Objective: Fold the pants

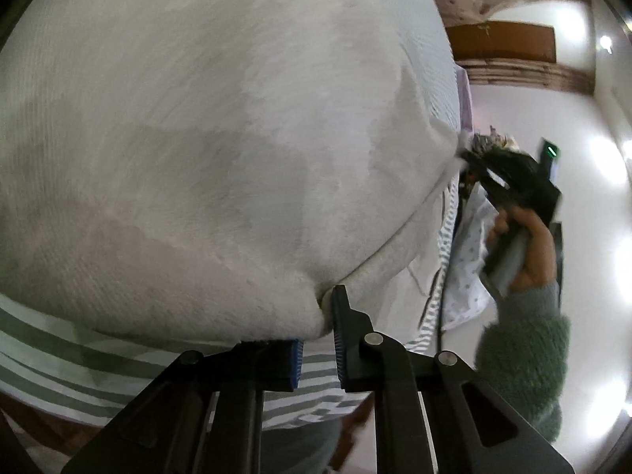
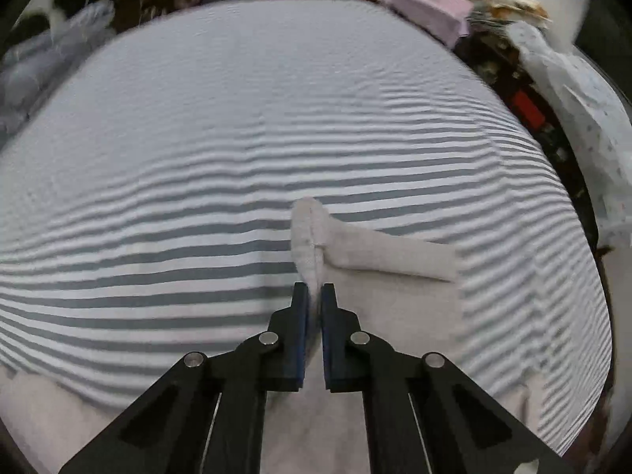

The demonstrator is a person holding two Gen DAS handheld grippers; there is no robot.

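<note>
Pants: one pale, off-white fleecy pair of pants [image 1: 205,150] lies spread on a bed; in the left wrist view it fills most of the frame, and in the right wrist view a narrow end of it [image 2: 328,245] rises off the sheet.
Surface: a bed covered by a grey-and-white striped sheet [image 2: 237,150].
Room: a brown wooden headboard or panel [image 1: 501,41] stands beyond the bed, with a white wall; heaped clothes [image 2: 584,118] lie along the bed's right side in the right wrist view.
Count: two hand-held grippers, one pair of pants, one hand in view.
Left hand-held gripper [image 1: 318,339]: jaws narrow, pinching the pants' near edge at a hem or band.
Right hand-held gripper [image 2: 314,300]: jaws closed on the lifted end of the pants; from the left wrist view it [image 1: 466,156] grips a far corner of the garment.
Person: a hand [image 1: 525,249] in a fuzzy green sleeve [image 1: 525,359] holds that gripper's handle.
Hard to make out: both views are motion-blurred; the pants' full outline is cut off by the frame edges; the heaps at the bedside cannot be told apart.
</note>
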